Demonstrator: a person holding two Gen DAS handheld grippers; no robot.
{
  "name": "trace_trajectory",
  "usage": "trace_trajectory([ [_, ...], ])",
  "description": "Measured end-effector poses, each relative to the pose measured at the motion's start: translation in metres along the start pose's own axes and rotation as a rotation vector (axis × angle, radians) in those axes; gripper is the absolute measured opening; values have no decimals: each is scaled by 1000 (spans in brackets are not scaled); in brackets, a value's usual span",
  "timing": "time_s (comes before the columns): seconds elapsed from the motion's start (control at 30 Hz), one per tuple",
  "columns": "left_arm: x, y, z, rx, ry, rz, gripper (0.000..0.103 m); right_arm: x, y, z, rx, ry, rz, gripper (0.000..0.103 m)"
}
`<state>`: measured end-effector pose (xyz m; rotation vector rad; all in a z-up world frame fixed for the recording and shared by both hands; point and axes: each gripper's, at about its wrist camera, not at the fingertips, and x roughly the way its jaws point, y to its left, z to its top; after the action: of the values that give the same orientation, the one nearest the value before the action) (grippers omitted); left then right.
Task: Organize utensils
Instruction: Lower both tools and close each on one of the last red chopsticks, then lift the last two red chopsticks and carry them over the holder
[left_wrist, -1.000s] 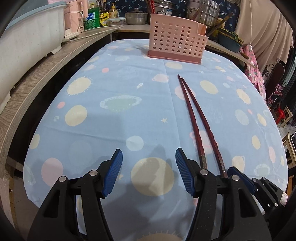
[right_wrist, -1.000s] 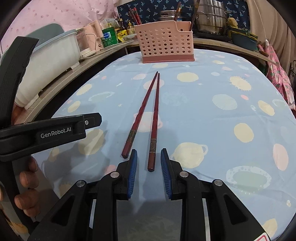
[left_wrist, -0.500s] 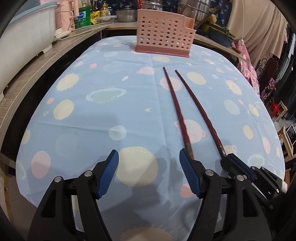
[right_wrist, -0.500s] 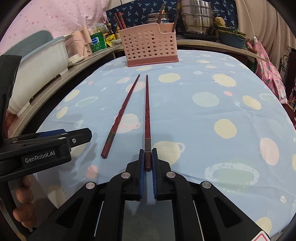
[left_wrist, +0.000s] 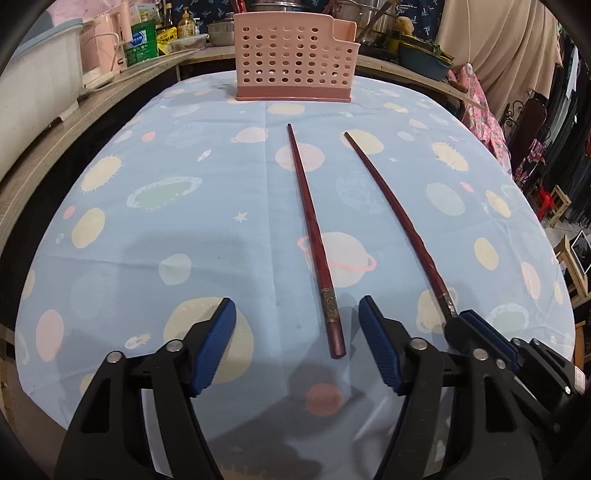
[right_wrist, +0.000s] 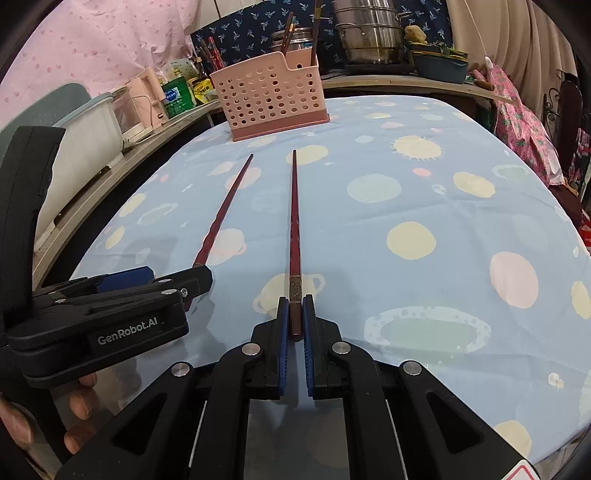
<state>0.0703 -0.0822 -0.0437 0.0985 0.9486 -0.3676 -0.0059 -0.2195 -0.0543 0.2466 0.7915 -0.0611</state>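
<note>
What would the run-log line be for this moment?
right gripper: shut on right chopstick | left gripper: open around left chopstick, on tablecloth | pink caddy: far end

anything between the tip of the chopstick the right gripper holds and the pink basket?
Nothing. In the right wrist view, only bare tablecloth lies between the held chopstick and the pink basket.
</note>
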Motion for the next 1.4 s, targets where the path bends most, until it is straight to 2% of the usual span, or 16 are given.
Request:
trace_trajectory([
  [0.1,-1,2,0,2,-3,4,46,0,0,0,0,-1,0,7],
  [0.17,-2,2,0,7,-2,0,27,0,0,-1,1,-1,2,7],
  [0.27,-3,3,0,8,10,-18,8,0,0,-1,0,0,-1,7],
  [0.5,-10,6,3,-5,36,-32,7,-6,0,2,4,10,6,7],
  [0.63,-31,10,16,-12,4,-45,7,-25,0,18,21,-28,25,7],
  [0.83,-74,21,59,-47,-89,-65,7,-63,1,70,36,-152,55,7],
  [1.07,-113,36,122,-64,-213,-47,7,-96,1,152,29,-319,61,7],
  [1.23,-128,48,174,-80,-278,-39,7,-99,1,200,32,-374,72,7],
  [1.4,-133,54,217,-101,-297,-57,7,-98,0,239,47,-409,98,7],
])
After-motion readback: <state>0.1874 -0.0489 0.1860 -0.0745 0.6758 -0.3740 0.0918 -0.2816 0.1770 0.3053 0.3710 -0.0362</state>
